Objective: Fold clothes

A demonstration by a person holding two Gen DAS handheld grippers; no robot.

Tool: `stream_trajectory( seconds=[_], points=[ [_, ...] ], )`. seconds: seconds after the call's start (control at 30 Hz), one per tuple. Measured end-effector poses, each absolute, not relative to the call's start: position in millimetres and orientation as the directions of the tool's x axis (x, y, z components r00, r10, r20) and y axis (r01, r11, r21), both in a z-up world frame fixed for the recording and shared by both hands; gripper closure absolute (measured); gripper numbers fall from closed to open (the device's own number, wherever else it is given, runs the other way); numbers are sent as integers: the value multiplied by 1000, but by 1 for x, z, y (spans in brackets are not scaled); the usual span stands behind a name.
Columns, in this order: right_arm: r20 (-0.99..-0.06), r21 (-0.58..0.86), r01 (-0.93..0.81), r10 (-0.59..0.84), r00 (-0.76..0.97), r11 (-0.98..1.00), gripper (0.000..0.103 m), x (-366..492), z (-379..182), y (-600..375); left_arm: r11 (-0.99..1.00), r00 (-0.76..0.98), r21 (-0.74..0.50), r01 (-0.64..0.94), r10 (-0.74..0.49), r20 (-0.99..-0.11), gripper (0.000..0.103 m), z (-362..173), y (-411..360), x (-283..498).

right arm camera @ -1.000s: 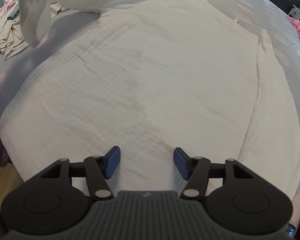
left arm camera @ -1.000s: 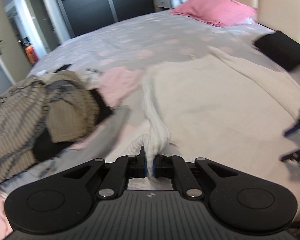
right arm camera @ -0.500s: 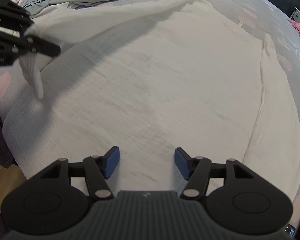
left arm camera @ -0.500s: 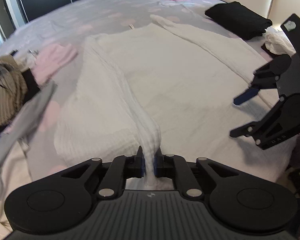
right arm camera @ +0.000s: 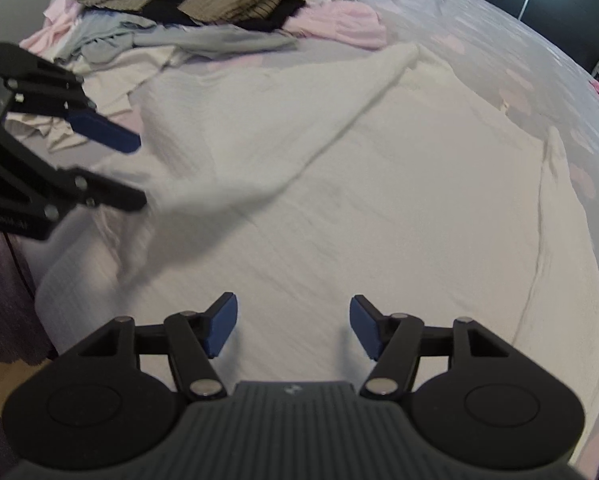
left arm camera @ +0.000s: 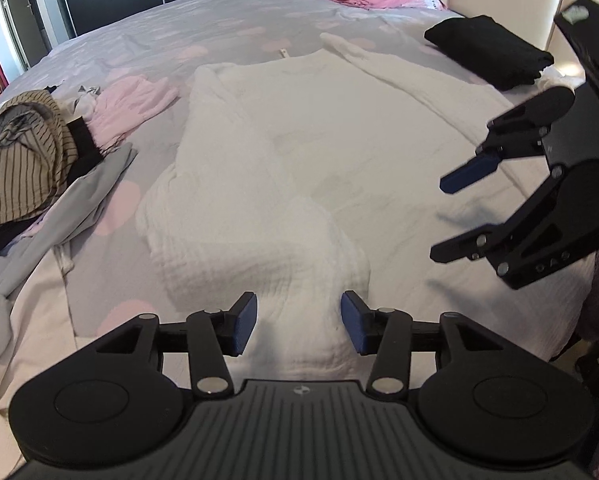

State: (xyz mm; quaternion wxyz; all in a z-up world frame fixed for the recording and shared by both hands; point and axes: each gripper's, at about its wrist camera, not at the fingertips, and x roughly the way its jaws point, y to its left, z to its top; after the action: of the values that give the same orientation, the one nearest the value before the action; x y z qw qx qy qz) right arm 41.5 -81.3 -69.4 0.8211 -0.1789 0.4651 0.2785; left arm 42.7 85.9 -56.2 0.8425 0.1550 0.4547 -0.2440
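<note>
While gripper point(left arm camera: 298, 322) gapes, sweater point(left arm camera: 319, 128) lies beneath.

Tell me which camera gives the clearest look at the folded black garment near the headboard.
The left wrist view. The black garment lies there whole, at the upper right of the bed, past the white garment and beside the open right gripper. The right wrist view faces the clothes pile and does not show it.

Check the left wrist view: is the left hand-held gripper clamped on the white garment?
No, the left hand-held gripper stands open, its blue pads apart, with the white garment lying flat on the bed beneath them.
</note>
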Motion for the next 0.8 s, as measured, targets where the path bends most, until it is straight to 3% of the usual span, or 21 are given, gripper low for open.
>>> stream_trajectory(
  seconds=[0.37,0.57,0.73,0.8],
  points=[
    [-838,164,-663,458,297,731,43,34,-68,-47,822,472,68,566,-255,-844,55,-58,100,30],
    [-824,225,-584,472,313,780,43,25,-81,-42,790,462,122,601,-219,-860,55,-68,94,23],
    [-805,260,-535,487,340,804,60,27,-93,-42,770,474,169,615,-190,-860,55,-73,90,19],
    [-788,296,-532,518,333,793,76,29,-94,-43,769,477,171,615,-191,-858,55,-74,90,19]
  ],
)
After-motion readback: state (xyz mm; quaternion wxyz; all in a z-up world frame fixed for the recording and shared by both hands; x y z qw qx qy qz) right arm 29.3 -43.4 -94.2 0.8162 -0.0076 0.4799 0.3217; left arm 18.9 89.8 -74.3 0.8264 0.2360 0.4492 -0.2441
